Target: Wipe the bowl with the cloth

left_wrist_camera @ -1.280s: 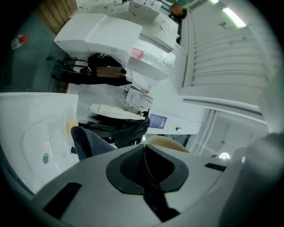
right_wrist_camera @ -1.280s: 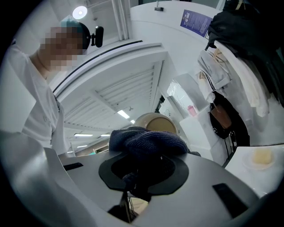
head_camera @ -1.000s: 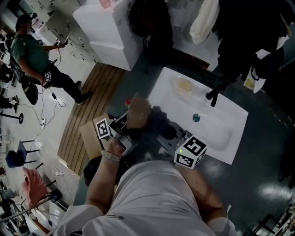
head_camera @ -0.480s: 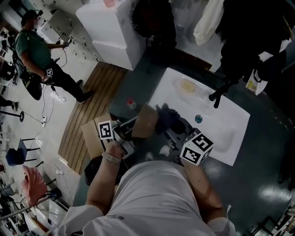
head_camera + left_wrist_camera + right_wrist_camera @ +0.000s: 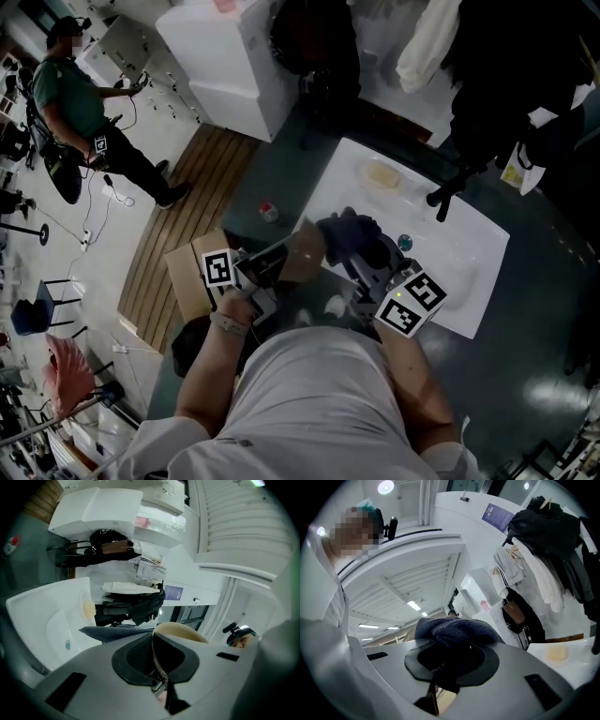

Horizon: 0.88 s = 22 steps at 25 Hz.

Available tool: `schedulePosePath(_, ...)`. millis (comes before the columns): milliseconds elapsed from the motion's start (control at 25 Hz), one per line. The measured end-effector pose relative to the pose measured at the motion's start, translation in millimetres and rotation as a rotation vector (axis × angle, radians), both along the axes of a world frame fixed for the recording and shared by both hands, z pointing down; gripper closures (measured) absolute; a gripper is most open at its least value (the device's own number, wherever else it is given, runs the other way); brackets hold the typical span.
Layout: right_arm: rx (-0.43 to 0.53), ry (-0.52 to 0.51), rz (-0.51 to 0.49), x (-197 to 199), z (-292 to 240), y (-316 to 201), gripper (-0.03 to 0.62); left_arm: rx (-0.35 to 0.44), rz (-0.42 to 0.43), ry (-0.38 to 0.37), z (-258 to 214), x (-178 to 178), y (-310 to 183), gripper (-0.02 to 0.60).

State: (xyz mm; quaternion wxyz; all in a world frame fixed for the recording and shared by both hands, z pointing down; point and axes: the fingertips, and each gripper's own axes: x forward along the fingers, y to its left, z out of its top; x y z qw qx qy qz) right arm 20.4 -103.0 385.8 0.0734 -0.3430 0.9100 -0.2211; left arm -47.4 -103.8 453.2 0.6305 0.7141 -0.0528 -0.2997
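Left hand-held gripper (image 5: 284, 263) pinches bowl (image 5: 306, 249) rim; right hand-held gripper (image 5: 364, 251) clamps cloth (image 5: 345, 230).

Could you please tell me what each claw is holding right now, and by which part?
The left claw clamps the bowl by its rim; the right claw grips a bunched fold of the cloth.

Pale, perhaps grey shirt (image 5: 309, 398); light wristband (image 5: 225, 321) on left wrist.

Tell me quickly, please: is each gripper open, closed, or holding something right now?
Left gripper: closed on the rim of the bowl.
Right gripper: closed on the cloth.
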Motion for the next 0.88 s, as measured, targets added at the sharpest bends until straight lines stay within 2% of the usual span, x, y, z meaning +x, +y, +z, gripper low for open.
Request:
schedulePosePath(360,0.009,-0.026,-0.087,-18.4,-6.4,15.3,0.519,-0.077,-0.105,0.054,9.0,-17.7,-13.4,0.56)
schedulePosePath(520,0.008,-0.026,-0.119,-22.3,-5.5,20.7,0.519,-0.081,-0.123,0.079,4.0,-18.6,-16.8,0.56)
schedulePosePath(680,0.001,0.016,-0.167,-27.3,5.4,28.6,0.519,-0.085,-0.131,0.105,-0.1,-14.2,-21.1,0.56)
schedulePosePath(880,-0.005,0.075,-0.192,-30.9,16.3,34.3,0.519,-0.045,-0.113,0.111,-12.1,-10.7,-22.4,0.56)
